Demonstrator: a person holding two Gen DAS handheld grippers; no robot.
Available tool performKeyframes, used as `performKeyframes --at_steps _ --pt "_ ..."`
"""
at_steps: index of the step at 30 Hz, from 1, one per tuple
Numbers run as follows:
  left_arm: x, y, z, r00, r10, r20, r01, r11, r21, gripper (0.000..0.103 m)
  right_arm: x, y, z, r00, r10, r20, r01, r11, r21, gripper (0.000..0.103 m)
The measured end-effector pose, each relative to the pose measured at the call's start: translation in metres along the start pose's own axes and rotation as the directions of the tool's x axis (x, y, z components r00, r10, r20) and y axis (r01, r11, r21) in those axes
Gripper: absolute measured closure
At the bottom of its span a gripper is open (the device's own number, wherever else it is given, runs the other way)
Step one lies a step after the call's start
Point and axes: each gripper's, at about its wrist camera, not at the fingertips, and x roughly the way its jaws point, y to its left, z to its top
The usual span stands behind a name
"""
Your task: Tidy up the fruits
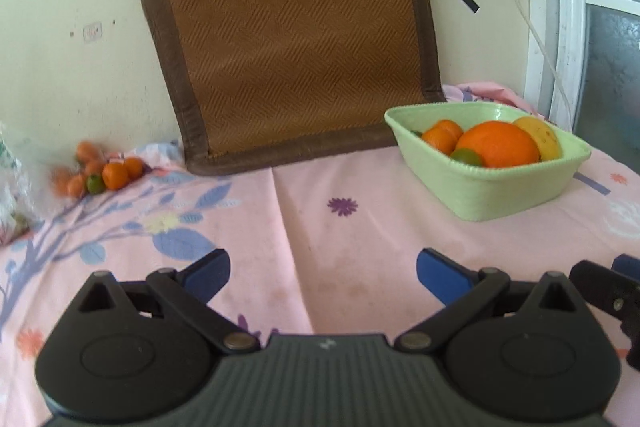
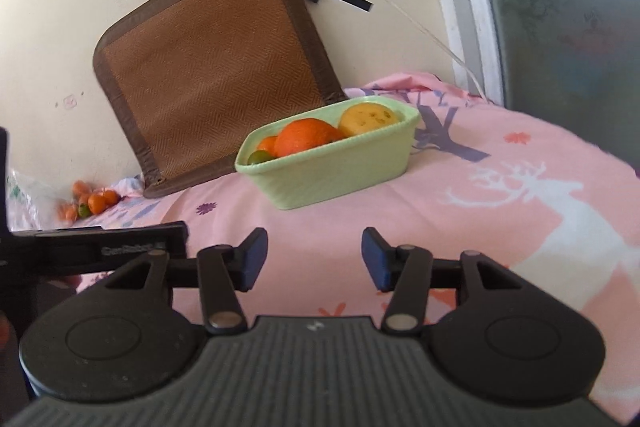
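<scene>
A pale green basket (image 1: 500,193) sits on the pink cloth at the right and holds a big orange (image 1: 500,143), small oranges (image 1: 442,137), a green fruit (image 1: 466,158) and a yellow fruit (image 1: 538,137). It also shows in the right wrist view (image 2: 332,175). A pile of small oranges with one green fruit (image 1: 106,173) lies far left by the wall, also in the right wrist view (image 2: 90,203). My left gripper (image 1: 322,273) is open and empty above the cloth. My right gripper (image 2: 314,257) is open and empty, short of the basket.
A brown woven mat (image 1: 292,35) leans on the wall behind the basket. A clear plastic bag (image 1: 12,183) lies at the far left. A white cable (image 1: 532,23) hangs from a wall plug. A window frame (image 2: 472,7) stands at the right.
</scene>
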Motion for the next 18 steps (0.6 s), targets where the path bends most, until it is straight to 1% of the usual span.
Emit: performKeyframes --at_steps 1,2,4,6,9,14,18 --pt "0.004 0.000 0.001 1.000 -0.002 -0.027 0.002 1.000 0.005 0.000 0.000 0.002 -0.001 1.000 0.001 0.001 -0.001 1.000 -0.016 0.048" --pt "0.004 0.002 0.001 0.999 -0.015 -0.028 0.015 1.000 0.001 0.000 0.000 0.003 -0.001 1.000 0.003 0.003 -0.003 1.000 -0.028 0.048" --pt "0.002 0.007 0.000 1.000 -0.025 -0.008 0.025 0.999 -0.028 0.000 -0.001 0.005 -0.002 1.000 0.006 0.006 -0.006 0.999 -0.042 0.048" --pt "0.001 0.009 0.000 0.999 -0.038 -0.003 0.038 0.999 -0.038 0.000 0.000 0.007 -0.002 1.000 0.009 0.001 -0.009 0.999 -0.047 0.047" --pt "-0.003 0.007 -0.001 0.999 -0.031 0.019 0.031 0.999 -0.026 0.000 0.001 0.006 -0.002 1.000 0.011 -0.005 -0.011 0.999 -0.043 0.047" --pt "-0.009 0.007 -0.001 0.998 -0.042 0.051 0.042 0.999 -0.011 0.000 0.001 0.008 -0.002 1.000 0.013 -0.008 -0.013 0.999 -0.048 0.046" --pt "-0.010 0.005 -0.003 0.998 -0.028 0.050 0.028 1.000 0.010 0.000 0.001 0.008 -0.002 1.000 0.014 -0.010 -0.014 0.999 -0.049 0.046"
